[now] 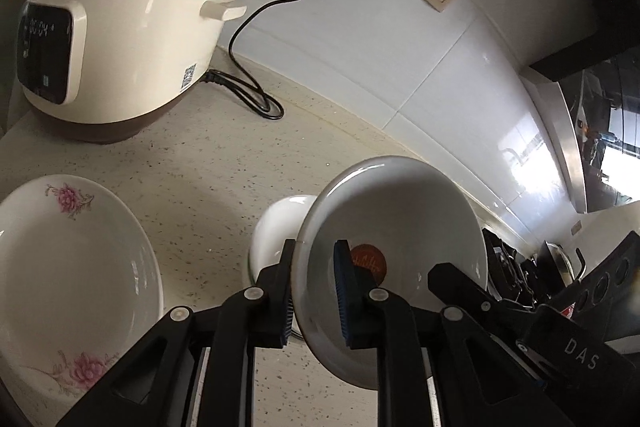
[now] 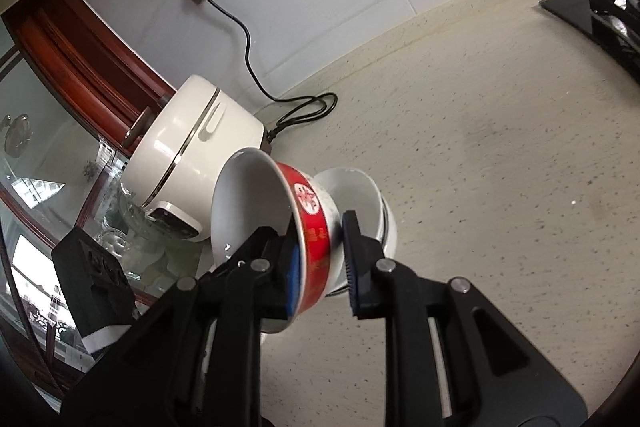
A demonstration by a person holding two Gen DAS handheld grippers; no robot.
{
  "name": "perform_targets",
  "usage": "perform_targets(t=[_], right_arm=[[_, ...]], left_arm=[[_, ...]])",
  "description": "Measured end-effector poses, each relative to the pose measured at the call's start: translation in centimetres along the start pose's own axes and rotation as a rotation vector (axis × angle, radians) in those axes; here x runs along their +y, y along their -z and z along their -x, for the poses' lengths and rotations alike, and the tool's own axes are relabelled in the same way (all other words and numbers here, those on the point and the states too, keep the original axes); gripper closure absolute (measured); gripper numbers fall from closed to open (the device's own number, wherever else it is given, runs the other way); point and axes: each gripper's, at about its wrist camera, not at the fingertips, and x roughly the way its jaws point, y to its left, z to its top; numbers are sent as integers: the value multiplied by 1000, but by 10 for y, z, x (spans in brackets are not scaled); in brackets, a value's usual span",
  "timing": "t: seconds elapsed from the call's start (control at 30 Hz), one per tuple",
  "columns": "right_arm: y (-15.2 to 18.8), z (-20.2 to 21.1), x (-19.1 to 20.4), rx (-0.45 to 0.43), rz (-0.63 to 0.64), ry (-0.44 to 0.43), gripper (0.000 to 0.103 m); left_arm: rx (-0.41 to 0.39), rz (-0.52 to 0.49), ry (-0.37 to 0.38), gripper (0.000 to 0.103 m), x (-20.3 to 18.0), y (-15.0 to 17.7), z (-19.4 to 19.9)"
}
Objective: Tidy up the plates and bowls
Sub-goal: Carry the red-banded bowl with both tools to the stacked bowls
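Left gripper [image 1: 314, 291]: I pinch the rim of a white bowl [image 1: 400, 227], tipped on its side with an orange sticker inside.
Right gripper [image 2: 322, 267]: its jaws stand apart around the wall of a red-banded bowl [image 2: 272, 227]; I cannot tell whether they clamp it.
Stacked white bowls [image 2: 360, 203]: on the speckled countertop [image 2: 500, 167], just behind the red one.
Flowered plate [image 1: 68, 267]: flat on the counter, left of my left gripper.
Rice cooker [image 1: 132, 23]: back left, plugged in.

Close wrist views, shared rice cooker [image 1: 132, 27]
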Motion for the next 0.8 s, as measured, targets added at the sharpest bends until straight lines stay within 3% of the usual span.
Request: perform_targets(t=[0.8], right_arm=[[2,-23,-16,38,-19,24,80]], left_arm=[[21,-32,-59,85,-1,0,-21]])
